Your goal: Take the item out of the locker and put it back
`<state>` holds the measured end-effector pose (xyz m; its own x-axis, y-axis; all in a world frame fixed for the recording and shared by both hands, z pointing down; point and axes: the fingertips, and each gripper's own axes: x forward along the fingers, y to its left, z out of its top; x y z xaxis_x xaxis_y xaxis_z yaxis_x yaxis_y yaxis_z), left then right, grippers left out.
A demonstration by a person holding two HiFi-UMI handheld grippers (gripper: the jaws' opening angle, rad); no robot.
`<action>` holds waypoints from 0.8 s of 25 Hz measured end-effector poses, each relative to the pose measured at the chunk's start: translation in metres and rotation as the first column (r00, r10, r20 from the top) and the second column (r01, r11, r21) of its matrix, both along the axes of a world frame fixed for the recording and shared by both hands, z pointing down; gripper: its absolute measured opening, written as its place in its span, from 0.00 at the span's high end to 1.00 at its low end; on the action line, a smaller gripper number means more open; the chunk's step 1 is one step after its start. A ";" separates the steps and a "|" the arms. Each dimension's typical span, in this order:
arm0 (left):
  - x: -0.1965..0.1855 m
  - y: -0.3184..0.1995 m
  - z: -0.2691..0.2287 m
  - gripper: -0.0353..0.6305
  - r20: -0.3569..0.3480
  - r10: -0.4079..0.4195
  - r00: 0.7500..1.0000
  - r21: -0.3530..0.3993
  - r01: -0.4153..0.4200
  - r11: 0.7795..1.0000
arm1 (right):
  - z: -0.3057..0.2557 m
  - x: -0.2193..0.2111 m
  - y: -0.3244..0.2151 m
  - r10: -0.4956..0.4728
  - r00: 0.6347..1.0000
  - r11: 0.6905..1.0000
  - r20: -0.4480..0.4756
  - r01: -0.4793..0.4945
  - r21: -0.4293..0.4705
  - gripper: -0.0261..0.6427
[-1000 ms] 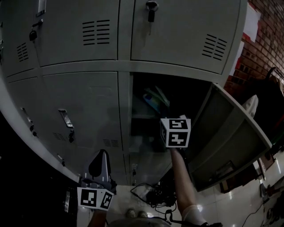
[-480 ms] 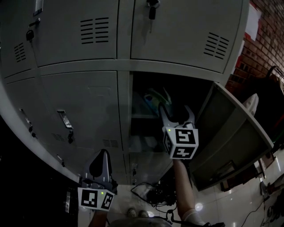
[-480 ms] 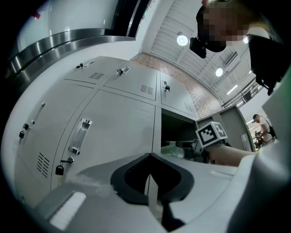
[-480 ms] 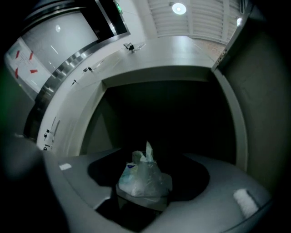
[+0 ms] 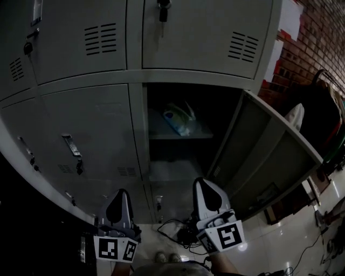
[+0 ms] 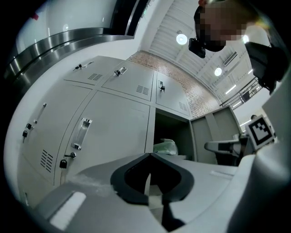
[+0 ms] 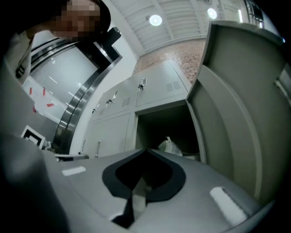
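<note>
The item, a pale greenish plastic bag (image 5: 178,119), lies on the shelf inside the open locker (image 5: 161,91), apart from both grippers. It also shows as a small bag (image 6: 165,146) in the left gripper view and as a bag (image 7: 170,146) in the right gripper view. My right gripper (image 5: 204,186) hangs low in front of the locker, well below the shelf, shut with nothing in it. My left gripper (image 5: 119,195) sits beside it to the left, also shut and empty. Each gripper's own view shows its jaws meeting at a point, the left gripper (image 6: 150,154) and the right gripper (image 7: 146,150).
The locker door (image 5: 269,156) stands swung open to the right. Closed grey lockers with handles (image 5: 71,148) and hanging keys (image 5: 161,9) surround the opening. A brick wall (image 5: 302,48) rises at the right. Cables (image 5: 180,234) lie on the shiny floor below.
My right gripper has drawn back out of the locker and down toward me, and its jaws went from open to shut. The bag stays on the shelf. The left gripper has barely moved.
</note>
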<state>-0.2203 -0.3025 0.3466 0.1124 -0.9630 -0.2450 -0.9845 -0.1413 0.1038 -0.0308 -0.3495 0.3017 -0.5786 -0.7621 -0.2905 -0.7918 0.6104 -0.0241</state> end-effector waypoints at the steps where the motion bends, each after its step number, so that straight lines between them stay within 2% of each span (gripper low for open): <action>1: 0.003 0.003 0.003 0.94 0.000 0.003 1.000 -0.008 -0.003 1.000 | 0.017 0.002 0.006 -0.003 1.000 0.999 -0.009 0.002 -0.042 0.96; 3: 0.007 0.007 0.009 0.94 -0.001 0.009 1.000 -0.021 -0.009 1.000 | 0.047 0.005 0.012 -0.020 1.000 0.992 -0.023 0.017 -0.127 0.96; 5: 0.011 0.009 0.014 0.94 -0.005 0.014 1.000 -0.034 -0.014 0.999 | 0.062 0.007 0.014 -0.027 0.999 0.985 -0.029 0.021 -0.170 0.96; 9: 0.016 0.013 0.013 0.94 -0.007 0.028 1.000 -0.031 -0.028 0.999 | 0.060 0.009 0.019 -0.003 1.000 0.984 -0.022 -0.001 -0.179 0.96; 13: 0.017 0.022 0.010 0.94 0.020 0.030 0.999 -0.026 -0.029 0.999 | 0.066 0.013 0.030 0.016 0.999 0.980 -0.030 -0.021 -0.199 0.96; 17: 0.017 0.034 0.022 0.94 0.045 0.038 0.998 -0.043 -0.036 0.998 | 0.073 0.015 0.048 0.036 0.999 0.979 -0.027 -0.040 -0.198 0.96; 20: 0.018 0.047 0.036 0.94 0.028 0.047 0.999 -0.068 -0.045 0.997 | 0.082 0.019 0.068 0.036 0.999 0.977 -0.038 -0.043 -0.210 0.96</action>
